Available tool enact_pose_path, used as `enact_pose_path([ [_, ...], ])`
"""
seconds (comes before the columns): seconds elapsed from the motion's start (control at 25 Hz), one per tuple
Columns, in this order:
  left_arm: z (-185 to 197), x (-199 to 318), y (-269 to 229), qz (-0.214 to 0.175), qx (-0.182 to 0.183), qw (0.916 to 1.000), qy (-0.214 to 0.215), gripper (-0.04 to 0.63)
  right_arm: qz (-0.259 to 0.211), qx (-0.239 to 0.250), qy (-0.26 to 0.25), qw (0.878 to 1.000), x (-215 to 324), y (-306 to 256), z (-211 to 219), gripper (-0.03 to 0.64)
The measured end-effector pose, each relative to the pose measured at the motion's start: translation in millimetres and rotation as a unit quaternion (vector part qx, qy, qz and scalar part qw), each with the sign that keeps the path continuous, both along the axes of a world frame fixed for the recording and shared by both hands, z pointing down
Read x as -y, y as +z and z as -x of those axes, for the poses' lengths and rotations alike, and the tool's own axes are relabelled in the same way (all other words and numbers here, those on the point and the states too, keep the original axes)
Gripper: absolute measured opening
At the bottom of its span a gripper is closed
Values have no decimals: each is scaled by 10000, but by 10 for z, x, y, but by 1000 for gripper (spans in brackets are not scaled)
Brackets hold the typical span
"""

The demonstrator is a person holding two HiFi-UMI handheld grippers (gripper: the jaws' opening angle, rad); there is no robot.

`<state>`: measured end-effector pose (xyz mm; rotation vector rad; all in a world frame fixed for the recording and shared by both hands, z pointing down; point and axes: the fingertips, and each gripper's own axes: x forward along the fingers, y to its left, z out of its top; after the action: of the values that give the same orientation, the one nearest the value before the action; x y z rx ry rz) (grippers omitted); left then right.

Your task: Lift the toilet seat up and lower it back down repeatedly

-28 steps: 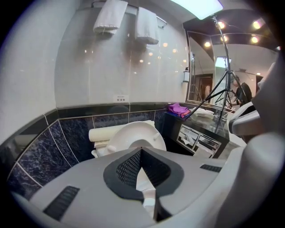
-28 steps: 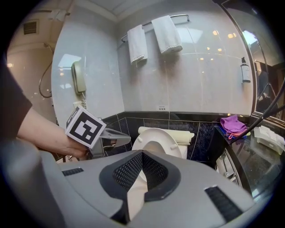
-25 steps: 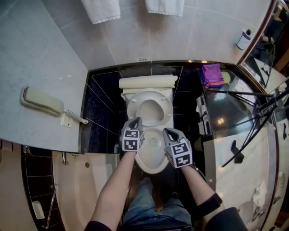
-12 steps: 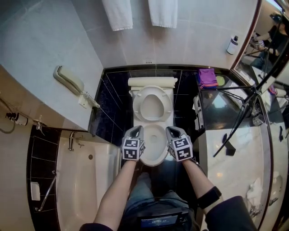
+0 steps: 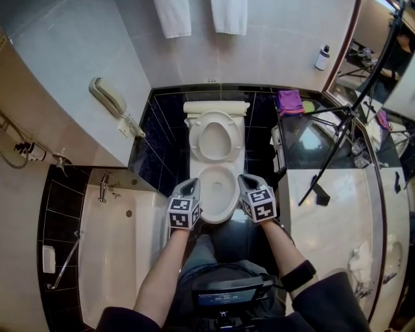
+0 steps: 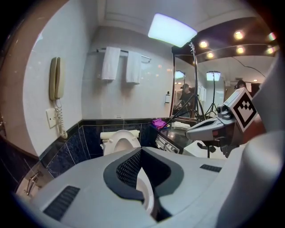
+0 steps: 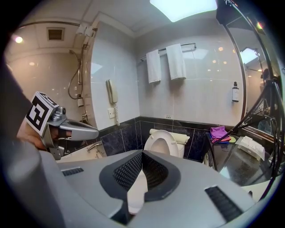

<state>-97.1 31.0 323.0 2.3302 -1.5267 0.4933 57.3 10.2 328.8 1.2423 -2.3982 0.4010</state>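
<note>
The left gripper (image 5: 192,185) and right gripper (image 5: 247,181) are both closed tip to tip, with nothing held, and are poised beside the front of the white ceramic bowl (image 5: 217,217). The white oval plastic toilet seat (image 5: 196,139) is raised against the white cistern (image 5: 216,107). For lowering, its top edge is best drawn forward and eased down, not dropped. The meeting jaws are shown only in the gripper views, and the grippers' places at the bowl only in the head view.

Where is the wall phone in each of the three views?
Head view: wall phone upper left, on the wall.
Left gripper view: wall phone far left.
Right gripper view: wall phone left of centre.
Shared landmark: two white towels hang to its right in all three.
</note>
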Motion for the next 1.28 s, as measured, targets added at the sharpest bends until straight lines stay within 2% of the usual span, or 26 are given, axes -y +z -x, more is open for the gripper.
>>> enact_pose_path([
  [0.56,-130,-293,-112,-152,17,9999,76,-9,-9,-110,95,9999,-236,-54,-250,17],
  [0.96,-107,-247,-58,-109,91,9999,65,-9,162,-98,59,9998,-244,117,-227,17],
  [1.28,-71,0,96,14,104,9999,103,-9,178,-174,59,9997,29,215,-155,17],
])
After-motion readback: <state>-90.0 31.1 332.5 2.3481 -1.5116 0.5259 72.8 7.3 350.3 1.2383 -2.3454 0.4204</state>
